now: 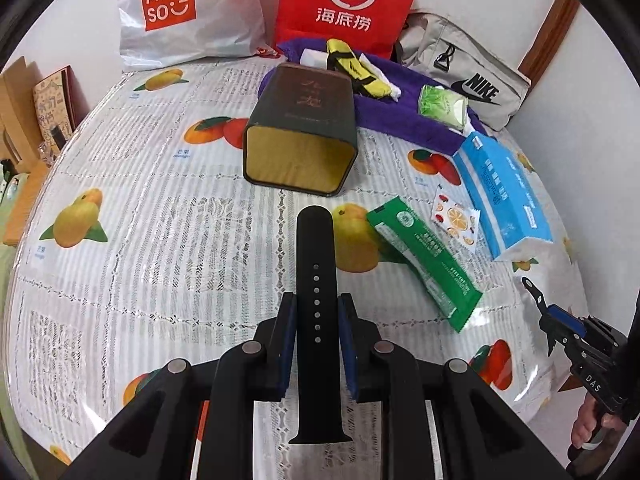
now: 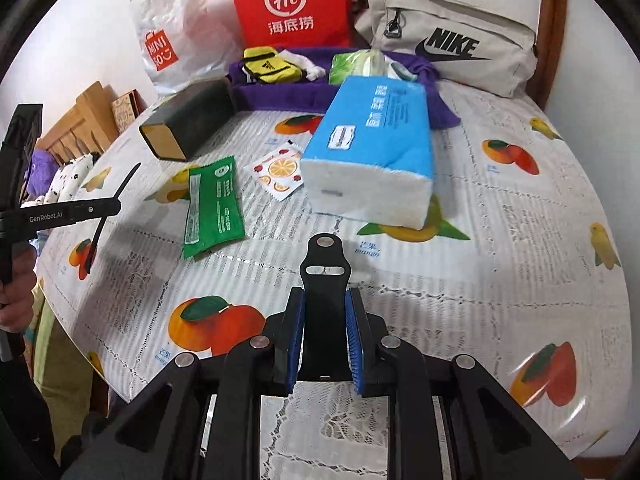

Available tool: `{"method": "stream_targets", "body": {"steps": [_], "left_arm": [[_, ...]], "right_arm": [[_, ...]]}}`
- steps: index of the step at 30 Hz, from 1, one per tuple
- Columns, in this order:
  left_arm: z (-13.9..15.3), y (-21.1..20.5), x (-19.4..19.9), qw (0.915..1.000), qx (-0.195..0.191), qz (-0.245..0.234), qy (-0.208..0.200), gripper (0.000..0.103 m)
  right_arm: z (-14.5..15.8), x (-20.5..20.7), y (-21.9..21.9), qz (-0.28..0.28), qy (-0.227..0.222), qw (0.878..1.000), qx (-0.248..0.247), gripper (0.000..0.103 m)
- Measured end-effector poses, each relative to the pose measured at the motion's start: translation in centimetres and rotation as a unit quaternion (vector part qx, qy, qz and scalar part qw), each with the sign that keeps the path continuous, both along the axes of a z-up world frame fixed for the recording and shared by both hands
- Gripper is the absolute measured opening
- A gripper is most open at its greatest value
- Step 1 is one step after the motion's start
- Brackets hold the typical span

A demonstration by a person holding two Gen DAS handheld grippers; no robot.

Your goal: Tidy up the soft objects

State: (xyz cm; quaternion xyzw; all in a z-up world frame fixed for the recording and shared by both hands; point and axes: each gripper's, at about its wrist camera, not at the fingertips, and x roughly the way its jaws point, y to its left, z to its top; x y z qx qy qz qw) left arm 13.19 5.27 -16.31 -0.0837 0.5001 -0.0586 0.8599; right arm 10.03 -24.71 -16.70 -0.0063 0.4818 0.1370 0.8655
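Observation:
My left gripper (image 1: 316, 308) is shut on a black watch strap with holes (image 1: 315, 264) and holds it above the table, pointing at the open end of a dark box (image 1: 301, 132) lying on its side. My right gripper (image 2: 325, 308) is shut on the other black strap half with a pin and slot (image 2: 325, 268). The left gripper and its strap (image 2: 116, 200) also show in the right wrist view, and the right gripper (image 1: 560, 320) shows in the left wrist view.
On the fruit-print tablecloth (image 1: 140, 200) lie a green packet (image 1: 424, 264), a small fruit sachet (image 1: 456, 220), a blue tissue pack (image 1: 504, 196) and a purple towel (image 1: 400, 116) bearing yellow cloth and green tissues. Bags stand at the back wall.

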Motion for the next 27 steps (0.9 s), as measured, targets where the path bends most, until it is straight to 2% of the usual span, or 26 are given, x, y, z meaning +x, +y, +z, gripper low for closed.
{"method": "stream_targets", "body": {"steps": [12,27], "left_arm": [[4.5,-0.9,1.0,0.9996,0.002,0.001,-0.027,0.02],[9.1,-1.2,7.1,0.9982,0.002,0.0,-0.06,0.02]], "right_arm": [[4.4,1.1,-0.4,0.007,-0.034,0.999,0.018,0.02],[9.5,7.2,-0.1,0.007,-0.078,0.997,0.021,0.021]]}}
